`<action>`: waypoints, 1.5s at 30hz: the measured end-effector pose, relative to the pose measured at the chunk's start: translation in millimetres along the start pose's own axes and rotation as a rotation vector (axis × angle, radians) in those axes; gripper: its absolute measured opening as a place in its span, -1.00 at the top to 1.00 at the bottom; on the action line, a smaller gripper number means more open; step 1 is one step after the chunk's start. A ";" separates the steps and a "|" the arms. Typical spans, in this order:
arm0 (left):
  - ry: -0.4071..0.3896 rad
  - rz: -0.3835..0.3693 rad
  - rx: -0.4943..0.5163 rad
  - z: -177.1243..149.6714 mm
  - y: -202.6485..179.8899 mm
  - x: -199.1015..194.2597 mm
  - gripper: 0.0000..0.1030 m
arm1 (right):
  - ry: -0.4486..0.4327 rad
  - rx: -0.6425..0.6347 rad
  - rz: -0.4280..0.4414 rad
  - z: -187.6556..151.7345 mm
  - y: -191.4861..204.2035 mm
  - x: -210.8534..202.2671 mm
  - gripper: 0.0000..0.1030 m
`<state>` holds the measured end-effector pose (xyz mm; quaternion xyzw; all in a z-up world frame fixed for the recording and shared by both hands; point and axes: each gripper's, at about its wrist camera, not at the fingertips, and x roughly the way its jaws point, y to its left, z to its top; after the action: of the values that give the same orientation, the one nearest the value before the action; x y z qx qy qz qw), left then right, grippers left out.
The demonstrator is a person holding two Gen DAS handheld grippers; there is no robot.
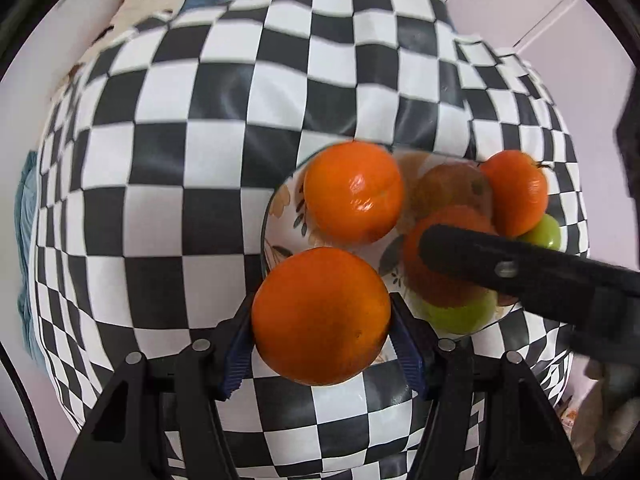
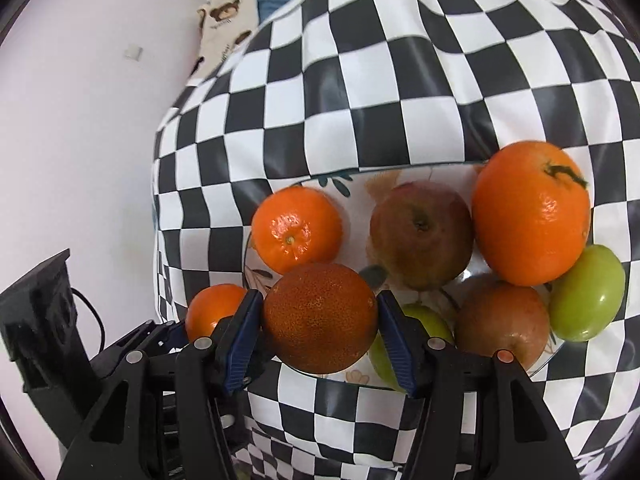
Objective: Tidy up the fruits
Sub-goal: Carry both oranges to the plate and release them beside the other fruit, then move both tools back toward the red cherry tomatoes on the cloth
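The left gripper clamps a smooth, bright orange between its blue pads, over the floral plate's rim at 7 o'clock. The right gripper grips a darker, pebbled, reddish orange at the plate's near edge. On the plate lie a tangerine, a brownish apple, a large stemmed orange and a glossy green fruit at 3 o'clock.
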<state>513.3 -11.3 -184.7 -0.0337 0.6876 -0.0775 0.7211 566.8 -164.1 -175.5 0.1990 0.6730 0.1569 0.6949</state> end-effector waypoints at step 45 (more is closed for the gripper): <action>-0.492 0.150 -0.007 -128.1 -63.4 -174.8 -0.61 | -0.480 -0.153 -0.403 -174.7 -8.3 -196.1 -0.84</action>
<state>374.1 -38.8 -9.1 -0.0026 0.4924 -0.0108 0.8703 383.2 -255.2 -11.0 0.0403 0.5022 0.0149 0.8637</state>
